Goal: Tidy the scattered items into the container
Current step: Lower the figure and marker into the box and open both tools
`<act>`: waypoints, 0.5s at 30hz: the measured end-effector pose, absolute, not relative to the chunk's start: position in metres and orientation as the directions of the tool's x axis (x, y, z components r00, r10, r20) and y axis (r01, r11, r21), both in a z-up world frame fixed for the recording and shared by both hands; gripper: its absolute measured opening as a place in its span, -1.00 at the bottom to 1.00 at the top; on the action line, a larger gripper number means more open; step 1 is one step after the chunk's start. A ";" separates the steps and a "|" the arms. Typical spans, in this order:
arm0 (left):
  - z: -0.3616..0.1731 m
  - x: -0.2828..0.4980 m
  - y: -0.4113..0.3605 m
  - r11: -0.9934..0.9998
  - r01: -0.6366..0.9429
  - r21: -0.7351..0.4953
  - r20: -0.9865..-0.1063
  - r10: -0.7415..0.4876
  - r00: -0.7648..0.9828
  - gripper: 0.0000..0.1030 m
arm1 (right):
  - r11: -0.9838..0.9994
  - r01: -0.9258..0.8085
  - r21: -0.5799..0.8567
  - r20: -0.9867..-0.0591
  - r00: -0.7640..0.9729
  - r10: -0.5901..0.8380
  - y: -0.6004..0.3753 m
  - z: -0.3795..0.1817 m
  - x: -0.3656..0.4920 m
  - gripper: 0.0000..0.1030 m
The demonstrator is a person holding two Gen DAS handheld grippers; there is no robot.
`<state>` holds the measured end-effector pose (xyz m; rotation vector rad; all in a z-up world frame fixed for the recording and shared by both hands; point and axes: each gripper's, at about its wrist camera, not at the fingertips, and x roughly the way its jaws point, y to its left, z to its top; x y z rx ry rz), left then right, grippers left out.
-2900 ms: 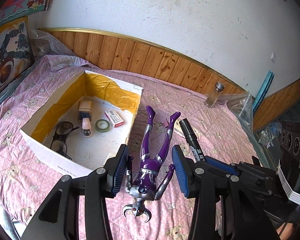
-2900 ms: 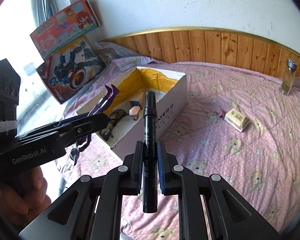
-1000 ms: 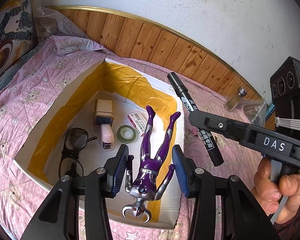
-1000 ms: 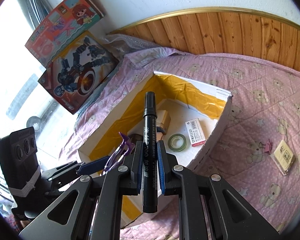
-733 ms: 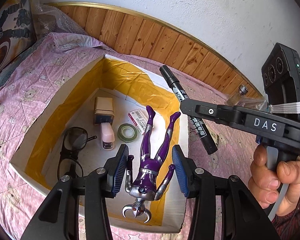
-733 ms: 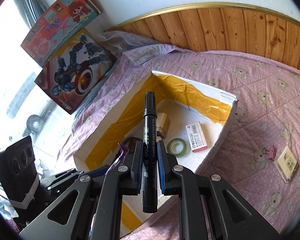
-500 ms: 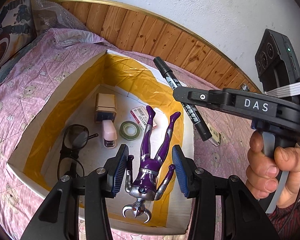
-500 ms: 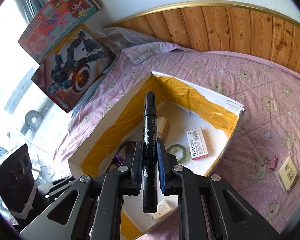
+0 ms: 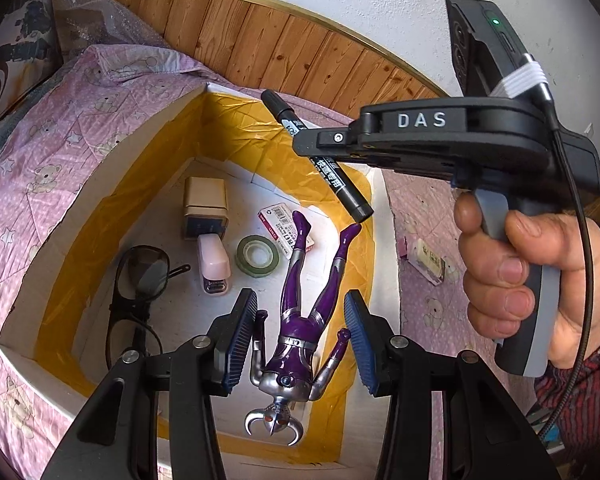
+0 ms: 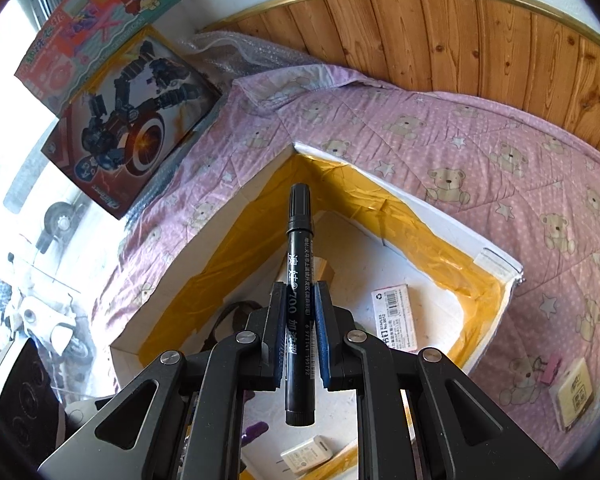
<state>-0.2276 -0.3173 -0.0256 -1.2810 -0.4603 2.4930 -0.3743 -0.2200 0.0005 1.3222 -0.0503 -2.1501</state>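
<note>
A white cardboard box (image 9: pixel 386 264) lined with yellow tape lies on the pink quilt. My left gripper (image 9: pixel 300 300) is shut on a purple and silver toy figure (image 9: pixel 300 320), gripped at its arms with the legs pointing forward, hanging over the near right part of the box. My right gripper (image 9: pixel 306 146), held by a hand, is shut on a black marker (image 9: pixel 328 164) above the box's far right corner. In the right wrist view the marker (image 10: pixel 298 280) stands upright in the right gripper (image 10: pixel 300 320) over the box (image 10: pixel 420 204).
Inside the box lie glasses (image 9: pixel 140 280), a pink stapler (image 9: pixel 214 264), a green tape roll (image 9: pixel 258 256), a staples box (image 9: pixel 284 228) and a beige block (image 9: pixel 205 204). A yellowish packet (image 10: pixel 576 392) and pink clip (image 10: pixel 550 368) lie on the quilt. Toy boxes (image 10: pixel 132 128) lean at left.
Both grippers have moved from beside the box to above it, each keeping its hold. The right gripper with the marker has swung left over the box's far right corner.
</note>
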 end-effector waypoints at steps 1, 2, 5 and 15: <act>-0.026 -0.229 -0.318 -0.903 -0.117 -0.413 -0.726 0.404 -0.557 -0.09 | -0.815 0.479 0.327 -0.803 -0.313 -0.507 -0.223 -0.001 -0.378 -0.73; -0.027 -0.229 -0.319 -0.903 -0.116 -0.415 -0.726 0.405 -0.556 -0.09 | -0.814 0.484 0.321 -0.808 -0.308 -0.502 -0.226 -0.002 -0.381 -0.73; -0.029 -0.233 -0.321 -0.902 -0.114 -0.417 -0.729 0.407 -0.550 -0.09 | -0.816 0.492 0.304 -0.825 -0.293 -0.484 -0.234 -0.009 -0.392 -0.73; -0.036 -0.243 -0.331 -0.904 -0.082 -0.419 -0.747 0.394 -0.535 0.00 | -0.851 0.457 0.260 -0.850 -0.311 -0.426 -0.242 -0.030 -0.427 -0.34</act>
